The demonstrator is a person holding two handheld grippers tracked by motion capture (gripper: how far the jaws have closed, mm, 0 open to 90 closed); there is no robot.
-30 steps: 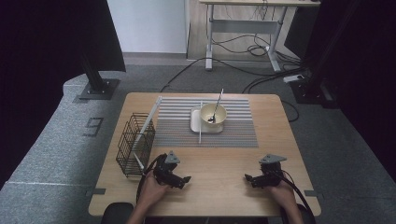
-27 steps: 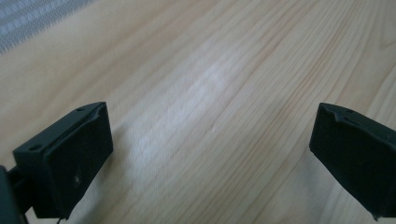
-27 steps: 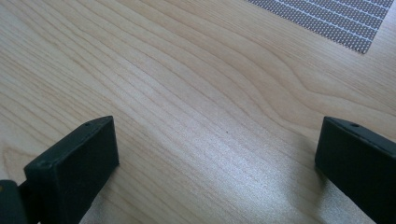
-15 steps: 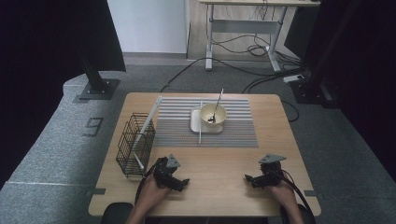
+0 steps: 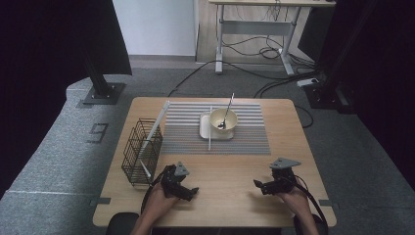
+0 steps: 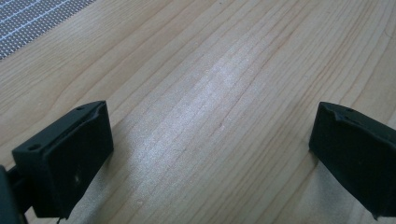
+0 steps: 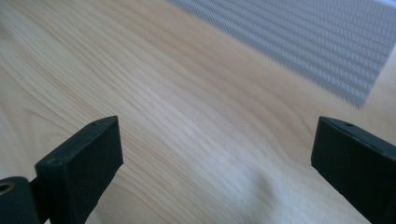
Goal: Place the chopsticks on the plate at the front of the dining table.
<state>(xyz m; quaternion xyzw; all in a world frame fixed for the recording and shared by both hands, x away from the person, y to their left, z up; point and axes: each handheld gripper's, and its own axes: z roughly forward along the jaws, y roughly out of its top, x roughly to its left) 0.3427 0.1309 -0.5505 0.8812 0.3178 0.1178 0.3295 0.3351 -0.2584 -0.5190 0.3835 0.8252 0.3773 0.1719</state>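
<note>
Left gripper (image 5: 192,191) agape, wire basket (image 5: 141,152) just beside, far-left.

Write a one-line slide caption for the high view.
Two open grippers, left gripper and right gripper, rest near a bowl holding a spoon.

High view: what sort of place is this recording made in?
Probably a lab or studio recording bay: a wooden table on grey carpet, black curtains at both sides, and loose cables under a desk behind.

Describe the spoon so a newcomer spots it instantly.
Start at the striped grey mat on the far half of the wooden table. Near its middle a cream bowl sits on a square plate. The spoon leans inside, the sole metal handle angling up.
</note>
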